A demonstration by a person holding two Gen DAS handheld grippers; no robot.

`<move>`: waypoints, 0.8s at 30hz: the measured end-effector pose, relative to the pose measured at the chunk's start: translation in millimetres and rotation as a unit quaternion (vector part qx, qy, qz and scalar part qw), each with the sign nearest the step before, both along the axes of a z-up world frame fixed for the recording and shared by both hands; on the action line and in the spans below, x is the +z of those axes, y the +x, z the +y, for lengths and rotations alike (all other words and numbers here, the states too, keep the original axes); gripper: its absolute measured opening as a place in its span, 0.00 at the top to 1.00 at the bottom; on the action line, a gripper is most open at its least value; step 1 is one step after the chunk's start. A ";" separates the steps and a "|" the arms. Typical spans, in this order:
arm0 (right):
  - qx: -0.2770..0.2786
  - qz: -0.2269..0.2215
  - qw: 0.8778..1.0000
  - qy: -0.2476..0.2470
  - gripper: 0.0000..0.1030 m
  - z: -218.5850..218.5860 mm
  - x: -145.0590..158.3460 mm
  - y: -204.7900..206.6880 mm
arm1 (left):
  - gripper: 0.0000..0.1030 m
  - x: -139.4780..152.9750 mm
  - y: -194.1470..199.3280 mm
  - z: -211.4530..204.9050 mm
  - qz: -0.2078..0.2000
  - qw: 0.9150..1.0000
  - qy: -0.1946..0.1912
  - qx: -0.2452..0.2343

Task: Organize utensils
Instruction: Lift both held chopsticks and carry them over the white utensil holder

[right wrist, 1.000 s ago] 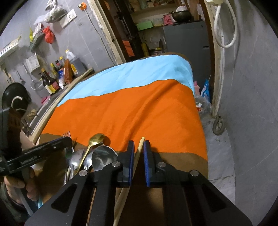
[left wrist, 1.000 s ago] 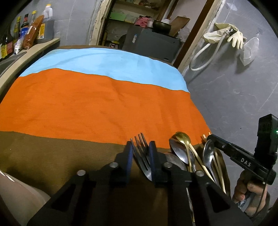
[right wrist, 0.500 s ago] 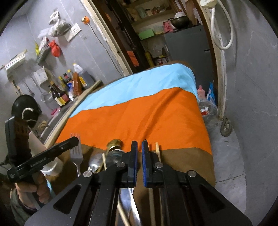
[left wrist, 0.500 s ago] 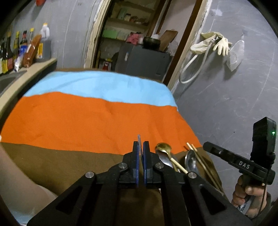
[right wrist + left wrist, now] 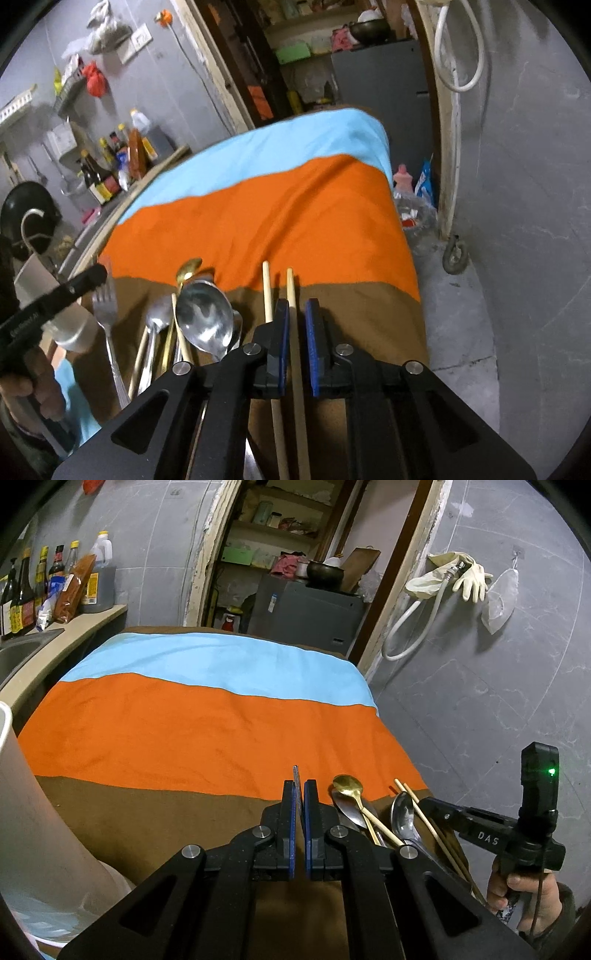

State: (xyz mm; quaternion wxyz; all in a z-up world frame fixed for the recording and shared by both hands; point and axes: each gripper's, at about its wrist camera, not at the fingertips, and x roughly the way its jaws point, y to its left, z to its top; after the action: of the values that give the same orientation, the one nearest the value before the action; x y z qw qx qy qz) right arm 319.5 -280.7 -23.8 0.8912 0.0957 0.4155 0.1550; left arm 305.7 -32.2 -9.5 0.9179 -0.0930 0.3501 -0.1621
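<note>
From the right wrist view only — left claw [image 5: 101, 275] clamps fork [image 5: 105, 306]; right claw [image 5: 297, 314] opening around chopstick [image 5: 293, 332].

Orange and blue cloth [image 5: 207, 716] lies unobstructed ahead; passage is blocked left by white container [image 5: 22, 812], right by utensil pile [image 5: 192, 325].

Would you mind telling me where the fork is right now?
The fork is clamped in the left hand-held gripper; the right wrist view shows it at the left, lifted beside the spoons, near the white cup.
</note>
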 end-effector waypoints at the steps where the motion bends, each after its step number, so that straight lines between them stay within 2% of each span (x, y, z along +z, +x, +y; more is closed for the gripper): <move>1: 0.004 0.002 1.000 -0.006 0.91 1.8 -0.1 0.5 | 0.98 -0.2 0.0 0.3 0.000 1.000 -0.001 -0.001; 7: 0.030 0.005 0.996 -0.078 0.87 19.2 -1.1 5.4 | 0.98 -1.7 0.2 2.1 -0.001 1.000 -0.006 -0.006; 13: 0.058 0.029 0.988 -0.143 0.80 33.8 -2.0 23.8 | 0.98 -0.4 -0.9 6.5 -0.004 1.000 -0.016 -0.011; 16: 0.071 0.037 0.983 -0.166 0.81 38.3 -1.6 29.6 | 0.99 3.2 -4.3 6.4 -0.012 1.000 -0.018 -0.013; 17: 0.071 0.037 0.983 -0.167 0.93 38.6 -1.5 29.5 | 0.99 5.2 -6.3 6.4 -0.015 1.000 -0.019 -0.013; 20: 0.062 0.035 0.984 -0.161 0.97 35.7 1.0 27.5 | 0.99 13.8 -14.9 7.4 -0.034 0.999 -0.017 -0.012; 24: 0.040 0.021 0.994 -0.100 0.97 28.1 9.8 15.6 | 1.00 29.9 -30.0 9.5 -0.066 0.998 -0.009 -0.005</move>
State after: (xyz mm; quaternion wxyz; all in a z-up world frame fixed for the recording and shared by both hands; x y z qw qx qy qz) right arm 335.2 -252.6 -14.0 0.8801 -0.0075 0.4515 0.1466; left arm 275.7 -22.7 20.4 0.9373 -0.0882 0.2878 -0.1760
